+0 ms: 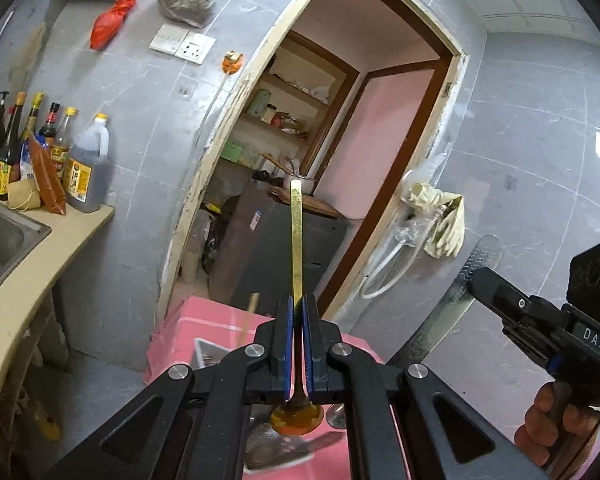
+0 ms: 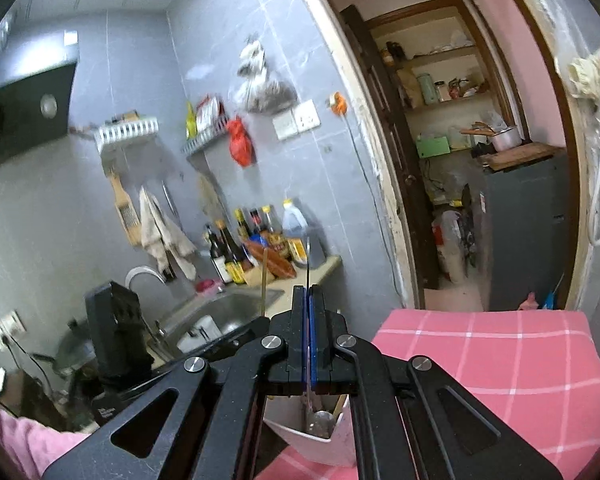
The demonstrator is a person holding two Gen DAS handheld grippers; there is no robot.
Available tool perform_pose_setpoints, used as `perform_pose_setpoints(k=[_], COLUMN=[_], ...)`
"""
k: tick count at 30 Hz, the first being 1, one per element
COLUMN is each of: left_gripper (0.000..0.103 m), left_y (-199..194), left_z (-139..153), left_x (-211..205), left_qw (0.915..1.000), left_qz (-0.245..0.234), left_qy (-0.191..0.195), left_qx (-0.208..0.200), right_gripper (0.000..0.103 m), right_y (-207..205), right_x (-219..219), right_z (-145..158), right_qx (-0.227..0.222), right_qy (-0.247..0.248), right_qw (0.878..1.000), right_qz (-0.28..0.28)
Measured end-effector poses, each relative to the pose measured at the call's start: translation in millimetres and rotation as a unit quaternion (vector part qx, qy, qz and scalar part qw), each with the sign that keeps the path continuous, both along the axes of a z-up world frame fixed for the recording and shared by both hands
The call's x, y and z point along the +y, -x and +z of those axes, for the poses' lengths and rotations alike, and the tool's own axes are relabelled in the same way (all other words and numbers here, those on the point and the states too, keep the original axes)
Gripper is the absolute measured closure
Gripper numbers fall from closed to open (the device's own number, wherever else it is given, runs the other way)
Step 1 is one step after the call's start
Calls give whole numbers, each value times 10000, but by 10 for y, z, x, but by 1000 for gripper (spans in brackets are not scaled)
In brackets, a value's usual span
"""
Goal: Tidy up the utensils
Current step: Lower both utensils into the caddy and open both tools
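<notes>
Utensils, seemingly spoons [image 2: 320, 420], stand in white container [image 2: 300, 442] on pink cloth [image 2: 500, 360].

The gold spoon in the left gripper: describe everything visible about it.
The gold spoon looks like brass-coloured metal, with a long, flat, narrow handle ending in a squared tip and a rounded, amber-tinted bowl. The left gripper is shut on its handle near the bowl end. The bowl hangs behind the jaws toward the camera, and the handle juts forward and upward, pointing toward the doorway. It is held in the air above a pink checked cloth; only the gripper's pads touch it.
</notes>
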State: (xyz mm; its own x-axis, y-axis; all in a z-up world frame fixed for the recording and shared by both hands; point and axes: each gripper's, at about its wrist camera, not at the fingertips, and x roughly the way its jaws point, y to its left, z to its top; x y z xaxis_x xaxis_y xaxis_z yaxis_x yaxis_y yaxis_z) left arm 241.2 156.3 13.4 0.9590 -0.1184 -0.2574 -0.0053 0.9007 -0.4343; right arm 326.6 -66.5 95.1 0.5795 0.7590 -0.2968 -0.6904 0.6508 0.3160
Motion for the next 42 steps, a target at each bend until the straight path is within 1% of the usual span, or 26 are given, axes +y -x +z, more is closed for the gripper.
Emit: perform_pose_setpoints(k=[5, 9, 13, 16, 18, 20, 23, 25, 29, 32, 38, 42], left_gripper=[98, 98, 98, 98, 98, 98, 98, 98, 98, 98, 98, 97], left_y=[-87, -150, -154, -147, -126, -109, -72, -53, 9, 21, 75, 112], left_z=[-205, -353, -446, -495, -509, -510, -514, -528, -527, -511, -495, -487], left_x=[71, 85, 111, 136, 132, 113, 60, 44, 55, 58, 36, 51], left_qw=[9999, 9997, 9993, 9988, 9985, 9979, 9961, 9951, 9945, 9941, 9936, 9936], left_qz=[-57, -125, -230, -327, -388, -451, -506, -569, -623, -663, -698, -721], left_qy=[-95, -137, -126, -90, -139, -257, -598, -684, -705, -702, -635, -534], left_qx=[54, 180, 264, 348, 366, 394, 394, 433, 457, 504, 627, 691], right_gripper=[102, 102, 102, 101, 101, 101, 101, 101, 101, 101, 101, 101], right_y=[-89, -121, -134, -126, -111, -80, -26, 16, 118, 147, 155, 181], right_x=[238, 348, 363, 370, 368, 367, 374, 374, 398, 403, 399, 322], right_z=[-263, -474, -587, -604, -604, -612, -620, -616, -608, -605, -688, -685], right_qx=[245, 403, 510, 535, 530, 492, 413, 349, 174, 133, 315, 368], right_qy=[342, 604, 647, 646, 645, 647, 657, 651, 760, 825, 1016, 940], right_qw=[9991, 9974, 9966, 9964, 9964, 9966, 9968, 9970, 9966, 9962, 9943, 9949], right_qz=[57, -3, -80, -122, -134, -163, -204, -230, -254, -261, -46, -63])
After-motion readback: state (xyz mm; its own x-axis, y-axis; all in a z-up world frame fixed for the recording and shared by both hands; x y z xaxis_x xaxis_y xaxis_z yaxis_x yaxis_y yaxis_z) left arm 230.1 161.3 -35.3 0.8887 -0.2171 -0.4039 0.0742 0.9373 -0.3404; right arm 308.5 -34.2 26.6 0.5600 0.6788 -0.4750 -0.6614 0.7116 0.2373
